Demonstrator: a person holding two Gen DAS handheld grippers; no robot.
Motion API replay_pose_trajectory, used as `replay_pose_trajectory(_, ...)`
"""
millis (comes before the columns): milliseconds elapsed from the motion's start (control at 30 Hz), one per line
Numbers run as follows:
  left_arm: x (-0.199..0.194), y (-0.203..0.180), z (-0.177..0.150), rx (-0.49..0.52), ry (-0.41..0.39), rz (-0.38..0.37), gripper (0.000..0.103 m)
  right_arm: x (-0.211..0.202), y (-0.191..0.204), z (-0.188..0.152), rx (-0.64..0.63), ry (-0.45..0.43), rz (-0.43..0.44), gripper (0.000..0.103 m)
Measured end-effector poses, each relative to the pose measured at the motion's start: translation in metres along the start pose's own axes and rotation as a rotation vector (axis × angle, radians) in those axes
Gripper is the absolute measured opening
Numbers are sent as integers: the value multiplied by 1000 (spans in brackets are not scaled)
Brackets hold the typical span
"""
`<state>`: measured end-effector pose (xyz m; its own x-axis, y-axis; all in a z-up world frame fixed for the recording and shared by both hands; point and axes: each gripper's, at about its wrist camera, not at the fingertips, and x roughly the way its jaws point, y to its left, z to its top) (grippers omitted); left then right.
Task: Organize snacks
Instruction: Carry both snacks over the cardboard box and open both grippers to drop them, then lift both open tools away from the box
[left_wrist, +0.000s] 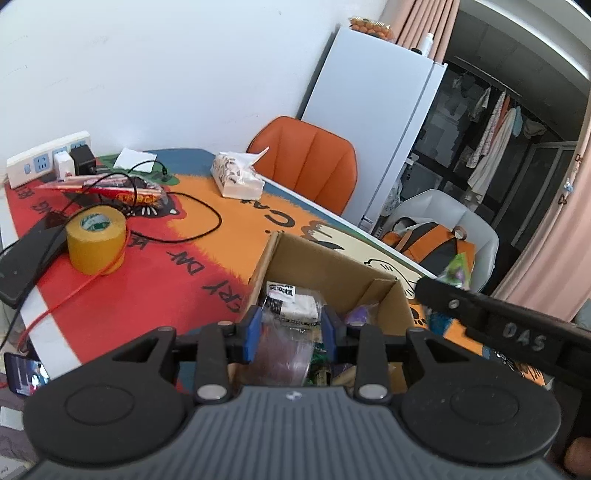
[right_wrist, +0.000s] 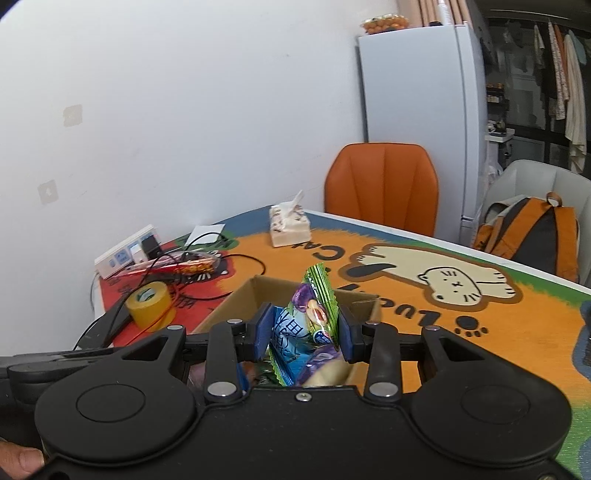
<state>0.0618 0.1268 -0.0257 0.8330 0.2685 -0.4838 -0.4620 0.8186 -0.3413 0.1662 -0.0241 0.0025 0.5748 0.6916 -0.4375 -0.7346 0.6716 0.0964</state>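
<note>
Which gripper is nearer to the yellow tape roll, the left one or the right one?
Left. The left gripper is over the cardboard box, on the side toward the yellow tape roll. The right gripper is over the box's far side from the roll.

left wrist: close above box (left_wrist: 325, 273), facing chair (left_wrist: 306, 162) | right wrist: same, from box's right | shared: box, chair, fridge (right_wrist: 417, 122)

White wall (right_wrist: 184, 92), daylit. White fridge (right_wrist: 417, 110) in corner beside pink curtain (left_wrist: 421, 26). Orange chair (right_wrist: 382, 184) at the far edge of the surface (right_wrist: 461, 332), covered by a cartoon cat mat. Grey chair (left_wrist: 443, 218) carries a backpack (right_wrist: 532, 236). Clothes hang in a dark area (left_wrist: 495, 122) beyond.
</note>
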Motion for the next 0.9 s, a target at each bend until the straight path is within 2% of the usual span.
replay_pose_trajectory(100, -3, 1, 1, 2, -4, -11, 39, 2, 4, -2, -2, 12, -1, 38)
replay_pose_trajectory(433, -9, 17, 2, -36, -5, 2, 39, 7, 18, -3, -1, 30, 13, 38)
replay_pose_trajectory(500, -11, 19, 2, -42, -7, 7, 40, 7, 19, -3, 9, 33, 40, 42)
replay_pose_trajectory(567, -12, 20, 2, -47, -9, 10, 42, 4, 20, -2, 18, 21, 65, 51)
replay_pose_trajectory(900, -13, 11, -2, -23, -2, -4, 61, -12, 0, -7, 43, 23, -3, 52)
